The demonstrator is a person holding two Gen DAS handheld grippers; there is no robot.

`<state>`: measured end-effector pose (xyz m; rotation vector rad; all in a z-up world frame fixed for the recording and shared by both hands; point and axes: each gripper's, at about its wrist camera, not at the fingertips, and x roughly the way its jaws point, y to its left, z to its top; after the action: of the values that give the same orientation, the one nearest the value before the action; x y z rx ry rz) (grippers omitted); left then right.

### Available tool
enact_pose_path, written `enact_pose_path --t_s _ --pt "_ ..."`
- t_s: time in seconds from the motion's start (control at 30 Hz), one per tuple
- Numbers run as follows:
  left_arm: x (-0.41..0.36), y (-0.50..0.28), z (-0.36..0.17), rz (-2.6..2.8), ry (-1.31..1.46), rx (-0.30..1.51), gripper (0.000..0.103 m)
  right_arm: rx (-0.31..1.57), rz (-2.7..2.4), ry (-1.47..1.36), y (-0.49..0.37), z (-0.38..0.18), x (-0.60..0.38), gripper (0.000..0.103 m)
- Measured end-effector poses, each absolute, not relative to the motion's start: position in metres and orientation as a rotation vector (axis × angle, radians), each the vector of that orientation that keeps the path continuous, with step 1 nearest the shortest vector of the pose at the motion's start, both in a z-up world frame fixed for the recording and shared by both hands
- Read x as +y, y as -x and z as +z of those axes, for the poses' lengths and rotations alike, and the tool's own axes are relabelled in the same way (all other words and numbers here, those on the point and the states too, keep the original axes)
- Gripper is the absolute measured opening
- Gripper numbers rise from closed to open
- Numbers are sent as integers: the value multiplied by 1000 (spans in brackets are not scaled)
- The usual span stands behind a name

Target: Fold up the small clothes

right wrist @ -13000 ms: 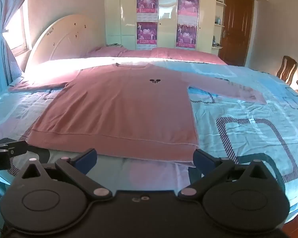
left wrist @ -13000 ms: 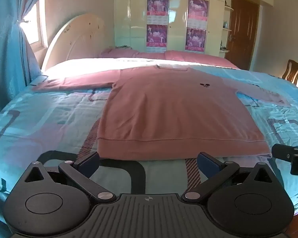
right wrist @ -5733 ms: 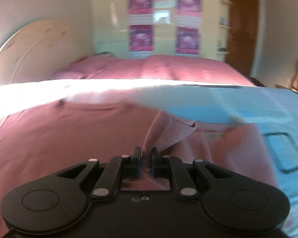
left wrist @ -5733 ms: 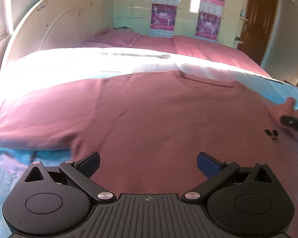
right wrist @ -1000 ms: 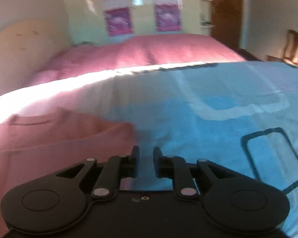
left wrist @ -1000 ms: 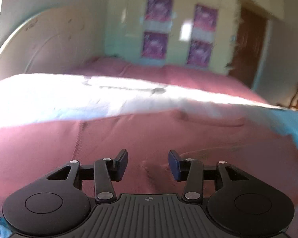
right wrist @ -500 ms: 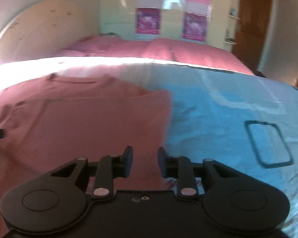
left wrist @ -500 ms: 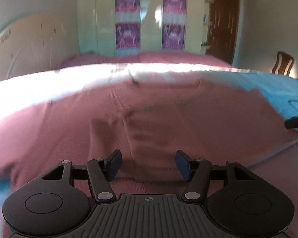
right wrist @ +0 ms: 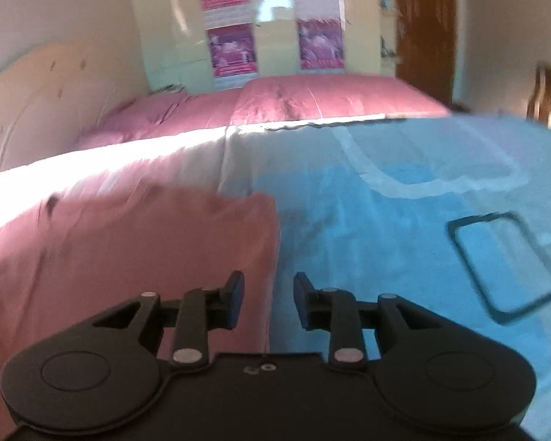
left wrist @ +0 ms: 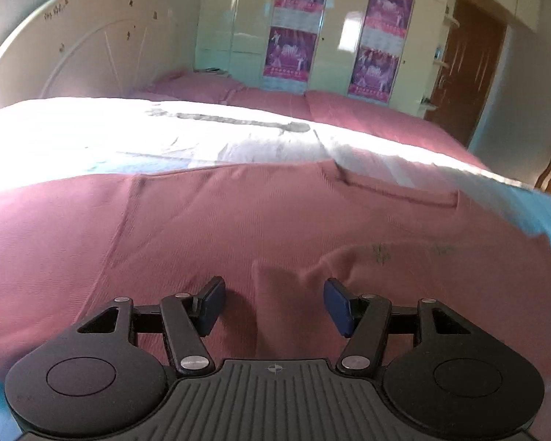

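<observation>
Ahead of the left claw (left wrist: 274,307), with its blue pads (left wrist: 335,303), lies a dusty-pink sweater (left wrist: 238,228). Right of the black right claw (right wrist: 268,301), the sheet (right wrist: 404,228) is turquoise with pale and dark rectangle outlines. Beyond, magenta pillows (right wrist: 312,101).

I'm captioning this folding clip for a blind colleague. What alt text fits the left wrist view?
The open left claw hovers low over a pink long-sleeved top spread on a bed, with a raised fold of its fabric between the blue-tipped fingers. Beyond lie sunlit sheets, a cream headboard and wardrobe doors with purple posters.
</observation>
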<state>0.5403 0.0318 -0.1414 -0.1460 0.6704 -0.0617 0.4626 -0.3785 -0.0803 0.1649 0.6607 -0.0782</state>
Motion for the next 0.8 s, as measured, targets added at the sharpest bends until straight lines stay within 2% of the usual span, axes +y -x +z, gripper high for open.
enact_pose_path --t_s 0.03,0.07,0.1,0.13,0.23,0.33,0.37,0.4,0.43,0.47,0.5,0.63,0.7,0.73,0.8 --pt "31 -544 -142 -72 142 670 51 664 -76 -192 -473 -83 -382 31" --pt "30 -546 -143 -88 136 669 31 671 -71 -213 -483 -84 -385 32" --pt "27 -545 -145 -113 134 668 5 682 -61 -226 -492 -88 -387 15" --pt "22 -550 -147 -141 138 663 5 698 -45 -230 -498 -91 -388 6" --pt "9 -548 -132 -147 83 558 5 680 -66 -199 -497 -90 -389 5" --pt "10 -566 -143 -121 56 642 5 704 -93 -155 -499 -98 -382 6" --pt "12 -568 -148 -131 44 664 8 705 -105 -164 -500 -102 -383 6" --pt "15 -565 -144 -131 47 661 15 701 -122 -174 -501 -101 -385 19" --pt "18 -561 -139 -108 42 664 23 691 -150 -178 -499 -96 -385 25" --pt "19 -554 -132 -57 26 639 44 637 -177 -161 -492 -86 -384 27" --pt "22 -541 -122 -29 30 570 61 583 -171 -136 -487 -77 -382 25" --pt "-5 -528 -111 -122 -33 516 61 601 -24 -61 -505 -73 -366 21" --pt "-20 -544 -127 -177 -60 621 61 678 22 6 -521 -87 -356 13" --pt "-22 -548 -136 -155 -88 664 61 710 -31 62 -527 -97 -357 5" --pt "-17 -545 -142 -103 -64 671 69 712 -65 7 -527 -100 -368 3"
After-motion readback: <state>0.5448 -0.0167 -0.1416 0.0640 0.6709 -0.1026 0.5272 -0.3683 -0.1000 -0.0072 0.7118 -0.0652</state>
